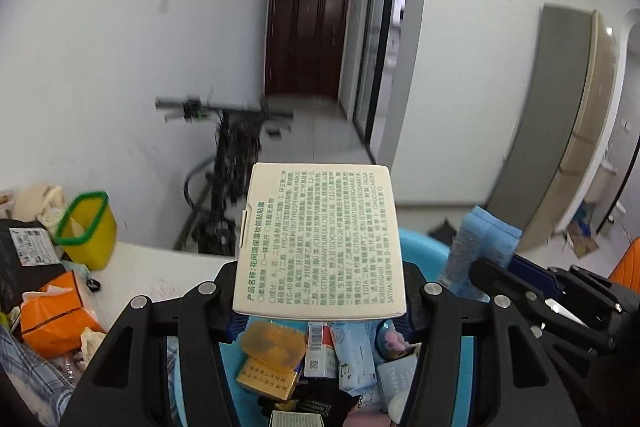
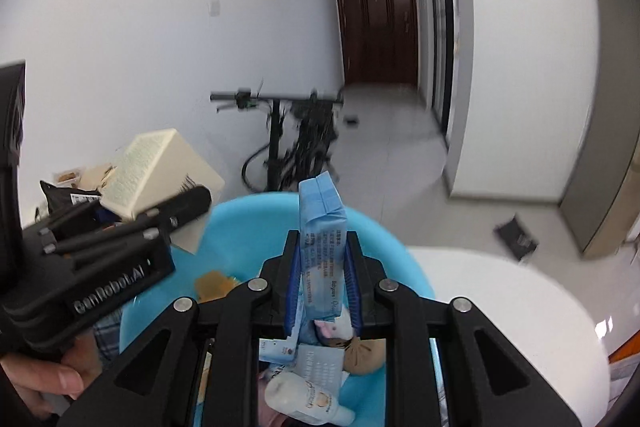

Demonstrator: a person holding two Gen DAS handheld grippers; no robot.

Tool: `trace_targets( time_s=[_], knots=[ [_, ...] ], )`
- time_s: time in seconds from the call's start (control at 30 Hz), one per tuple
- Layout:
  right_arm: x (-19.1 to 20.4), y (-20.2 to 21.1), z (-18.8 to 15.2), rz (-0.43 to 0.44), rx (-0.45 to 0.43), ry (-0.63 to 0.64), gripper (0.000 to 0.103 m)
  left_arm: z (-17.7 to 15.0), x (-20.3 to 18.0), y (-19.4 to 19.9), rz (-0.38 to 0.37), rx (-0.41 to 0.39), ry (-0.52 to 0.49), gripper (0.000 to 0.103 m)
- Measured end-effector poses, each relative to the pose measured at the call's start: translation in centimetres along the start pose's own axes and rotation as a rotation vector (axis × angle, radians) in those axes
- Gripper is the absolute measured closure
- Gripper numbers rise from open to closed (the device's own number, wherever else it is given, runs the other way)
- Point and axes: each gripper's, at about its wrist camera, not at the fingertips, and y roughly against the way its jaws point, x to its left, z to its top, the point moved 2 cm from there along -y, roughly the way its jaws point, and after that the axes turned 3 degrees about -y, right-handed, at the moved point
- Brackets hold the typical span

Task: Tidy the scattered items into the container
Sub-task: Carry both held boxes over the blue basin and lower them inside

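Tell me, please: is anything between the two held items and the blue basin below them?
Nothing visible. The left tongs hold the cream box and the right tongs hold the blue packet, both directly over the open blue basin, which already contains items.

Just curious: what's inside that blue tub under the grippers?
The blue tub holds an orange case, a gold carton, tissue packets, a white bottle and a brown pouch. Anything deeper is covered.
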Motion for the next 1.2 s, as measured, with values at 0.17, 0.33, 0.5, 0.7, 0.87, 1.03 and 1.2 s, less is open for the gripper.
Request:
trace_targets(
  time_s=[0.17, 0.33, 0.5, 0.7, 0.87, 1.03, 1.2],
  knots=[
    [-1.3, -0.3, 0.8, -0.052, 0.026, -0.031, 0.084, -0.4, 0.7, -0.8, 0.062, 0.007, 0.007, 0.045],
    [-1.6, 1.6, 2.4, -0.075, 0.007, -0.018, 0.084, -0.1, 1.7, -0.1, 0.131, 0.026, -0.037, 0.045],
    [0.0, 4.4, 2.7, -0.079, 0.016, 0.020, 0.084, -0.9, 2.9, 2.3, 0.130, 0.025, 0.040, 0.045],
    [2.0, 5.2, 1.6, -0.066, 0.029, 0.024, 0.084, -1.3, 1.5, 4.6, 0.126, 0.020, 0.004, 0.045],
    [2.5, 5.1, 1.8, -0.051, 0.043, 0.026, 0.084, 0.1, 1.3, 5.6, 0.116, 0.017, 0.003, 0.045],
    [2.7, 5.2, 2.3, -0.109, 0.049, 0.052, 0.084, 0.4, 1.5, 4.6, 0.146, 0.114, 0.031, 0.045],
    [2.1, 4.1, 2.9, -0.088, 0.172, 0.016, 0.084, 0.5, 1.1, 2.5, 0.119, 0.311, 0.040, 0.045]
  ],
)
